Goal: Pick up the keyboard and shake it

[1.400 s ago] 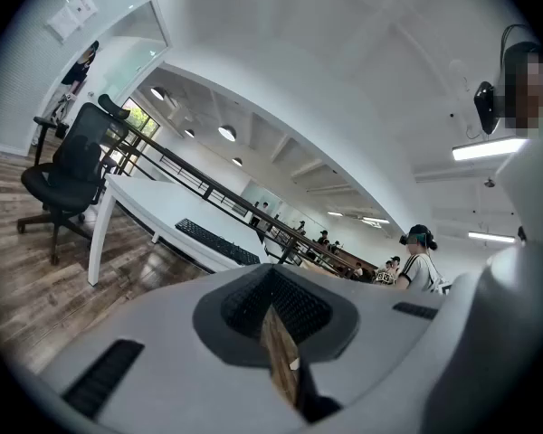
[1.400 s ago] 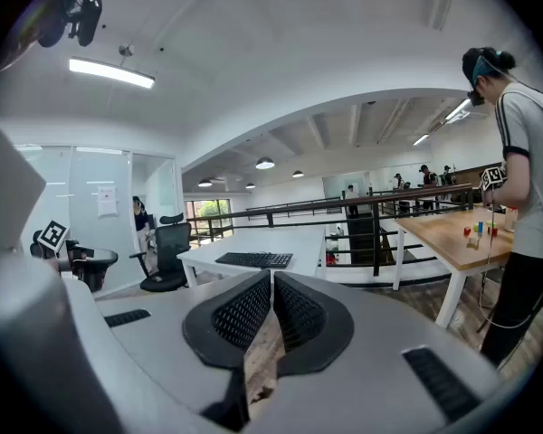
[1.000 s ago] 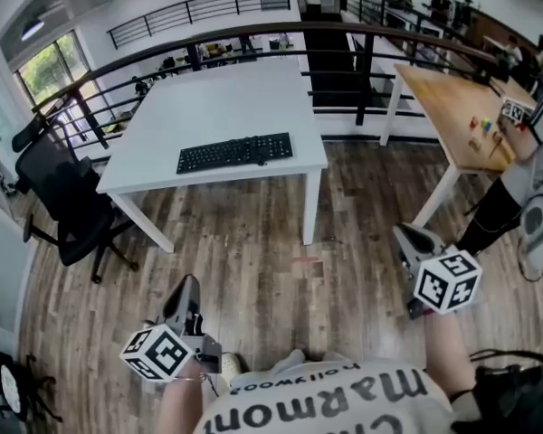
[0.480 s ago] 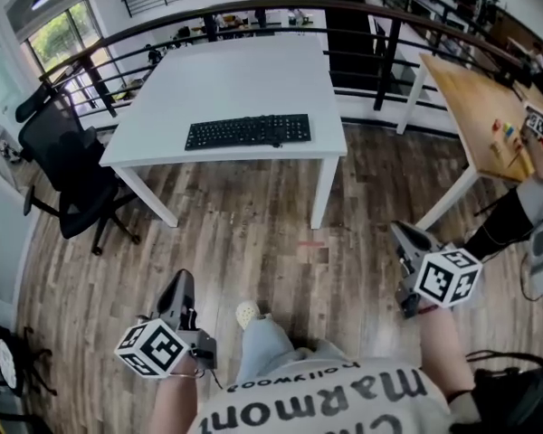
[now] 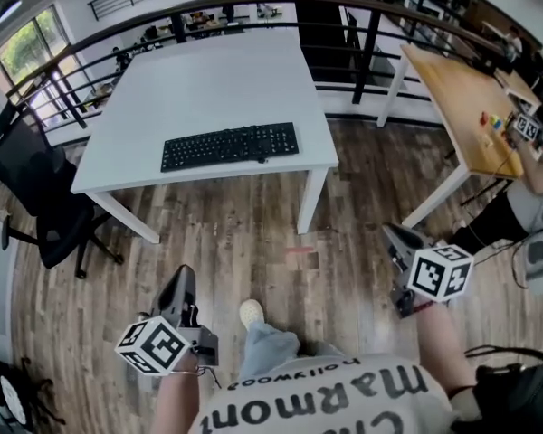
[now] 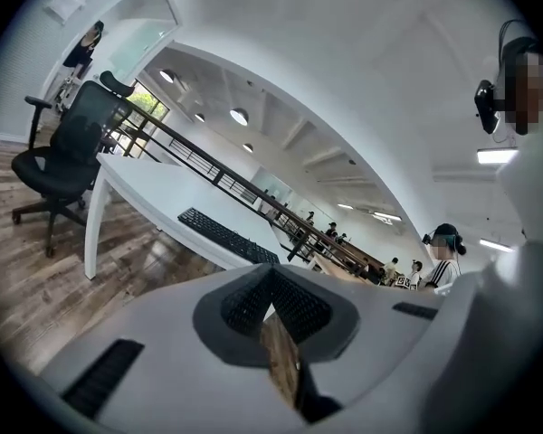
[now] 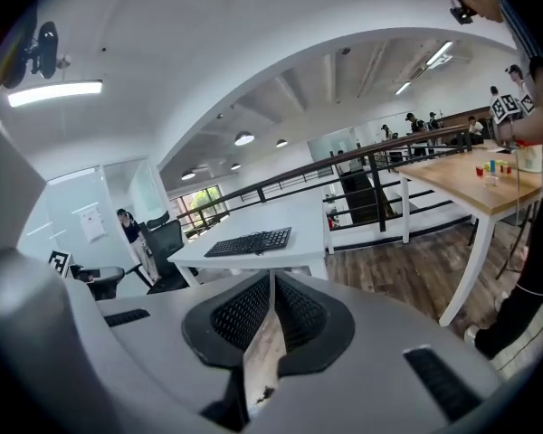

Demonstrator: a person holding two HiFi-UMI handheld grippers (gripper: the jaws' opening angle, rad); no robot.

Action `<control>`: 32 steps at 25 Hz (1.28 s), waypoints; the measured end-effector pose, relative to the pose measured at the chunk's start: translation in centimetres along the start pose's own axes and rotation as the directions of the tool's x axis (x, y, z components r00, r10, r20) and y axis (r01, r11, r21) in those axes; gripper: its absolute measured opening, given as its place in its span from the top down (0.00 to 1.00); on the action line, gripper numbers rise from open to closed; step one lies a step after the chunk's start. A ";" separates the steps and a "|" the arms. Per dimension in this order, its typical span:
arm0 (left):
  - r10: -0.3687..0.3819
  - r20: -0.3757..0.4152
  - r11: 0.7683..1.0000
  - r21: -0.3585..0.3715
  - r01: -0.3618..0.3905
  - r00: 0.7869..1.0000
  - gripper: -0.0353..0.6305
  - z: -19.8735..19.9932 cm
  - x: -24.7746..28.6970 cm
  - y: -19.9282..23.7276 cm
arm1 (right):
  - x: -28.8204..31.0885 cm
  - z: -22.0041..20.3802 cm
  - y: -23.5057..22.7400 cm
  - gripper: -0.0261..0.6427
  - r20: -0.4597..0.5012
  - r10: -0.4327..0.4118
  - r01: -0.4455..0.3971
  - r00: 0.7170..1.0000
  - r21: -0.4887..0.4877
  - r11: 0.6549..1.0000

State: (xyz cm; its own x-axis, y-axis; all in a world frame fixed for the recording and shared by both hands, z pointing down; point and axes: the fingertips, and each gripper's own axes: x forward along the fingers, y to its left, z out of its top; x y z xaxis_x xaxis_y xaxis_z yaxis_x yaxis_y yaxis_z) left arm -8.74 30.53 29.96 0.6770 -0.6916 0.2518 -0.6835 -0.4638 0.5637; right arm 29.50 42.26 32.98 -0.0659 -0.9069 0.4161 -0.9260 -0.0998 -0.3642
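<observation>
The room is an open upper level with a floor (image 5: 235,233) of wood-grain planks in mixed brown and grey, closed off at the far side by a dark metal railing (image 5: 371,27) with a rounded top rail and thin horizontal bars. A white table (image 5: 208,75) stands in the middle, its top smooth, matte and rectangular on straight square legs. The keyboard (image 5: 230,146) lies flat on it near the front edge, slightly askew to that edge; it is long, black and low, with rows of small keys. A black office chair (image 5: 32,197) on a star base with castors stands just beside the table's left end. To the right, well apart, is a second table (image 5: 462,107) with a pale, warm wooden top and white legs, and a few small coloured blocks (image 5: 490,120) lie on it. Both tools hang low over the floor, well short of the white table. The left gripper (image 5: 183,278) has its grey, mesh-textured pads pressed together with nothing between them, and the right gripper (image 5: 391,233) is likewise closed and empty. Each carries a white cube printed with black square markers, the left cube (image 5: 154,346) and the right cube (image 5: 441,274).
</observation>
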 end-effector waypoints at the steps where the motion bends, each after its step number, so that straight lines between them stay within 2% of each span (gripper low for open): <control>1: -0.008 -0.006 1.000 0.005 0.008 1.000 0.94 0.4 0.9 0.3 | 1.0 0.3 0.2 0.89 0.000 0.001 -0.001 1.000 0.006 1.000; 4: -0.021 -0.022 1.000 0.001 0.021 1.000 0.94 2.4 3.6 2.0 | 4.3 1.7 1.7 0.89 0.000 0.005 -0.005 1.000 0.011 1.000; 11: -0.046 -0.013 0.999 0.028 0.046 0.999 0.94 9.6 9.1 5.6 | 12.5 6.1 4.9 0.89 0.005 0.022 -0.022 1.000 0.007 1.000; 18: -0.038 -0.013 0.998 0.044 0.039 0.999 0.94 14.5 12.8 10.2 | 20.1 8.7 7.7 0.89 0.024 0.045 -0.045 0.999 0.023 0.999; 26: -0.048 -0.003 0.997 0.068 0.048 0.999 0.94 17.8 15.8 14.1 | 25.7 9.0 9.9 0.89 0.022 0.064 -0.065 0.998 0.020 0.998; 32: -0.045 -0.020 0.998 0.036 0.046 0.999 0.94 17.4 17.7 15.5 | 28.4 9.6 12.2 0.89 -0.019 0.142 -0.142 0.990 -0.005 0.990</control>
State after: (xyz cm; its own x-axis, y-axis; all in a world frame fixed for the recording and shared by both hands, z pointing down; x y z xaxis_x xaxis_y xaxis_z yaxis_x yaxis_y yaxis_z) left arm -12.14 1.47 29.50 0.7123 -0.6589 0.2420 -0.6613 -0.5145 0.5458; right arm 19.90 11.38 32.31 -0.2039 -0.9038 0.3762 -0.9089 0.0320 -0.4158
